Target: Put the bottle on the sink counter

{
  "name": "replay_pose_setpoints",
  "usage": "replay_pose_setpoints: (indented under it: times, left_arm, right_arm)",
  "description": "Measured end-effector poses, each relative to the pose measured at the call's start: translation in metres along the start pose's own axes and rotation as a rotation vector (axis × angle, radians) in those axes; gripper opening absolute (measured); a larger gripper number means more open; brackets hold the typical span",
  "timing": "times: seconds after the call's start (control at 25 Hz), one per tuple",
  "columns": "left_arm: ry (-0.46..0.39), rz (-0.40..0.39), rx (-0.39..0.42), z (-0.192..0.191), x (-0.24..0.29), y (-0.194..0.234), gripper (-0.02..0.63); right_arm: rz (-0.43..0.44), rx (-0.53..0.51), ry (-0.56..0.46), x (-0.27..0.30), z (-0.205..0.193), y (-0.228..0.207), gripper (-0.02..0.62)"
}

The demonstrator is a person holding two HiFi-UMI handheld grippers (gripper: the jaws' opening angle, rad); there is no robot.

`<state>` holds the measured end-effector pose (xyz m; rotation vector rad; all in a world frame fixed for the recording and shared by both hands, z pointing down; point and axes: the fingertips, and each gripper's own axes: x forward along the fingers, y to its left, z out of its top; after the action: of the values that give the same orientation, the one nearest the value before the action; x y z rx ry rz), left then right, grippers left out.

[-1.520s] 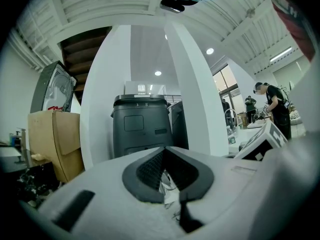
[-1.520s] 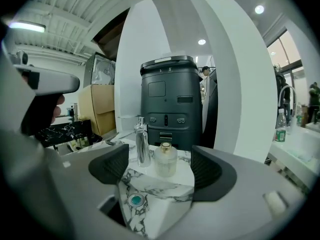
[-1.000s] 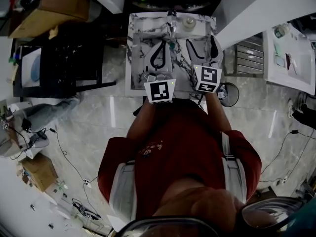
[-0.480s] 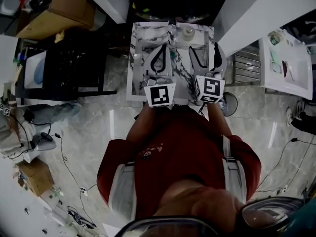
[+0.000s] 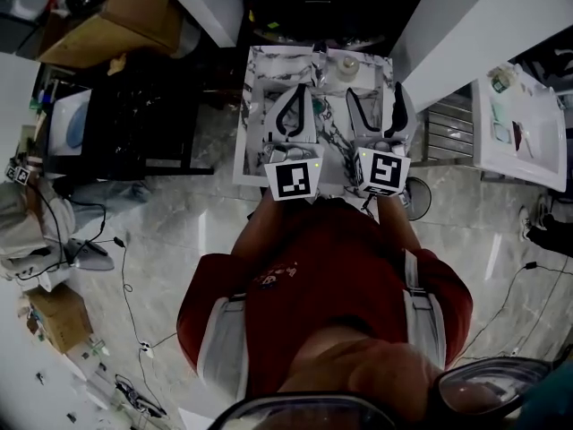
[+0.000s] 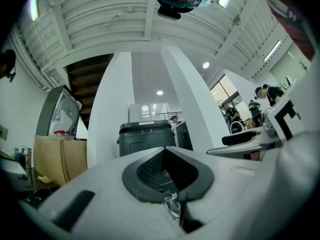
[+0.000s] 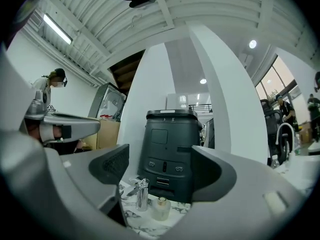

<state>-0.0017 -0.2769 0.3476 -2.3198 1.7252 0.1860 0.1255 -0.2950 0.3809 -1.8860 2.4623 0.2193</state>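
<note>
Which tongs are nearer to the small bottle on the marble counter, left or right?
Right. The right tongs, open, point at the bottle just ahead of them; the left tongs, shut, lie farther off to its left.

Head view dim, underexposed; top centre nearly black. Floor (image 5: 179,213) tiles show pale streak reflections. Heavy fisheye bend + dark vignette at edges in all views. Both gripper views brighter: strip light (image 7: 57,29) and downlight (image 7: 252,44) glare overhead. Close up, left hand-held gripper (image 6: 172,204) and right hand-held gripper (image 7: 157,171) look soft; bkgd sharper.
</note>
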Motion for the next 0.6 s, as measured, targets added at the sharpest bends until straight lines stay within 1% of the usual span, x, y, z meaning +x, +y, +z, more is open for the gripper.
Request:
replay_pose_setpoints:
  times: [0.08,0.12,0.2,0.24,0.48,0.6]
  left_arm:
    - [0.013,-0.03,0.096,0.0012,-0.0009,-0.0002,0.003]
    - [0.014,-0.031,0.099,0.0014,-0.0014,0.0004,0.003]
    - [0.003,0.0,0.003,0.0005,-0.0025,0.0032,0.003]
    - [0.0,0.008,-0.022,0.0003,-0.0029,0.004,0.003]
    - [-0.002,0.005,-0.027,0.0001,-0.005,0.0035,0.003]
    - [-0.009,0.006,-0.031,0.0023,-0.0057,0.0023,0.003]
  right_arm:
    - [0.007,0.001,0.009,-0.0005,-0.0026,0.0041,0.383]
    - [0.012,-0.002,0.011,-0.0005,-0.0034,0.0061,0.38]
    - [0.014,-0.009,0.011,-0.0001,-0.0032,0.0077,0.371]
    - [0.012,-0.008,0.011,-0.0001,-0.0029,0.0075,0.365]
    - [0.013,-0.004,0.011,-0.0016,-0.0035,0.0093,0.336]
    - [0.014,-0.001,0.009,-0.0038,-0.0024,0.0083,0.307]
